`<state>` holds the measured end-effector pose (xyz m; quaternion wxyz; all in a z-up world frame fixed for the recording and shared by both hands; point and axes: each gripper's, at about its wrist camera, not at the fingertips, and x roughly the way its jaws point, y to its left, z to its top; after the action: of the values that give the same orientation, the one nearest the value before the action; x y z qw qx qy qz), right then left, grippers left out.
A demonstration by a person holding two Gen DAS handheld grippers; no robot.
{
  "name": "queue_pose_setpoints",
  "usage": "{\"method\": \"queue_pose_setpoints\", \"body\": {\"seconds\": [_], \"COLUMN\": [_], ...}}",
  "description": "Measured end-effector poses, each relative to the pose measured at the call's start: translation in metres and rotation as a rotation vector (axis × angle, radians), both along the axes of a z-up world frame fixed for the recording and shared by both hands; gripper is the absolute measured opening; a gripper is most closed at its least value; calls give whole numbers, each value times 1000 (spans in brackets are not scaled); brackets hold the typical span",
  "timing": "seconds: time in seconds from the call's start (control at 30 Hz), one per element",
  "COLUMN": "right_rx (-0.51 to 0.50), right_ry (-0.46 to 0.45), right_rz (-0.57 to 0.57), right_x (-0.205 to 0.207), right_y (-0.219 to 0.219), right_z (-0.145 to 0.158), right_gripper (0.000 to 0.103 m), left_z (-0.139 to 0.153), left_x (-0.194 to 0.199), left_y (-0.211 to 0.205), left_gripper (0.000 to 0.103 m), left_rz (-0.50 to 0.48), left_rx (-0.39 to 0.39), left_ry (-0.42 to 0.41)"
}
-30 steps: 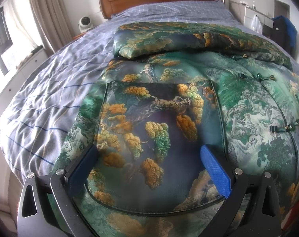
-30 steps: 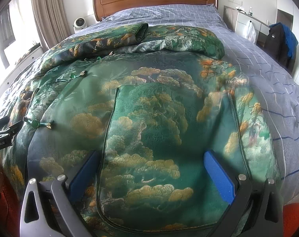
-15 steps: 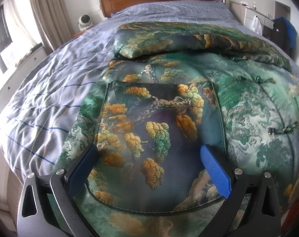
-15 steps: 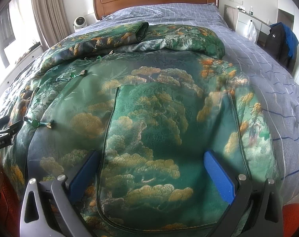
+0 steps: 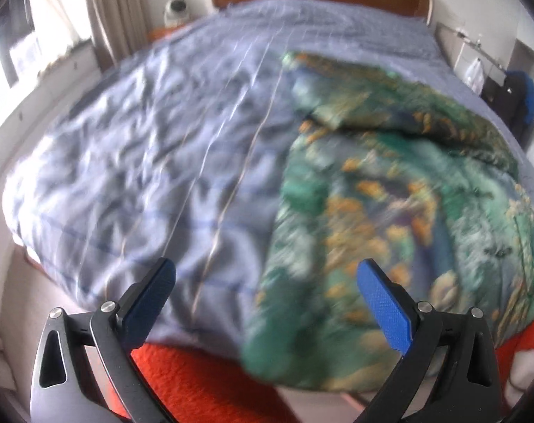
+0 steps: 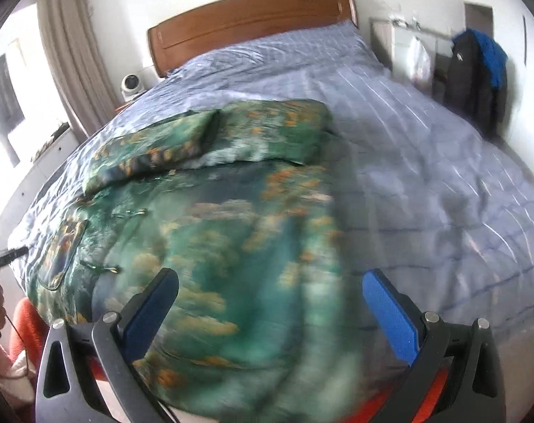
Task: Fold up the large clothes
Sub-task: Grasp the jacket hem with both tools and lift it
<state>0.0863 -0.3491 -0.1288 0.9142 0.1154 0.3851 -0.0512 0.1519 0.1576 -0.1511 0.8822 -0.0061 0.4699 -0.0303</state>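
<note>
The jacket (image 6: 210, 246), a padded green thing with golden trees and clouds printed over it, lies spread on the bed (image 6: 425, 162) with its hem hanging over the foot edge, just ahead of both pairs of tongs. The left tongs (image 5: 267, 292) stand wide, nothing between the blue pads; they point at the jacket's left side edge, with bare striped sheet under the left pad and printed cloth toward the right one. The right tongs (image 6: 270, 299) are likewise spread wide and empty, hovering over the hem near the foot of the bed, the jacket's right border just under the right pad. The garment's long axis runs from the foot edge up toward the headboard (image 6: 252, 21), where its upper part is already doubled back into a thick roll. So each hand sits about equally near its own lower corner, I'd judge, and the next grasp would be there. Both views are blurred. I can read no label or writing anywhere on the cloth.
</note>
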Motion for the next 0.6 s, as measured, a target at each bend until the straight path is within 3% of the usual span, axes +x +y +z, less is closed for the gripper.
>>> {"method": "queue_pose_setpoints", "body": {"seconds": [0.17,0.27,0.43,0.5,0.53,0.57,0.6], "right_rx": [177,276,285,308,317,315,307], "right_ry": [105,146,175,190,209,226,247], "right_rz": [-1,40,128,152,165,178,190], "right_x": [-15,-24,-24,-17,-13,-9,-6], "right_y": [-53,-57,-36,-27,-22,-18,-14], "right_z": [-16,-30,-46,-55,-61,-64,-66], "right_gripper": [103,103,103,102,95,76,61], "left_z": [-37,-50,-53,-56,-55,-56,-55], "left_x": [-5,-8,-13,-13,-13,-13,-15], "left_y": [26,24,15,14,14,13,10], "left_gripper": [102,102,102,96,85,71,65], "left_rz": [14,-13,-46,-50,-59,-73,-93], "left_rx": [-123,-186,-196,-215,-225,-239,-253], "left_ry": [126,162,152,174,184,197,221]}}
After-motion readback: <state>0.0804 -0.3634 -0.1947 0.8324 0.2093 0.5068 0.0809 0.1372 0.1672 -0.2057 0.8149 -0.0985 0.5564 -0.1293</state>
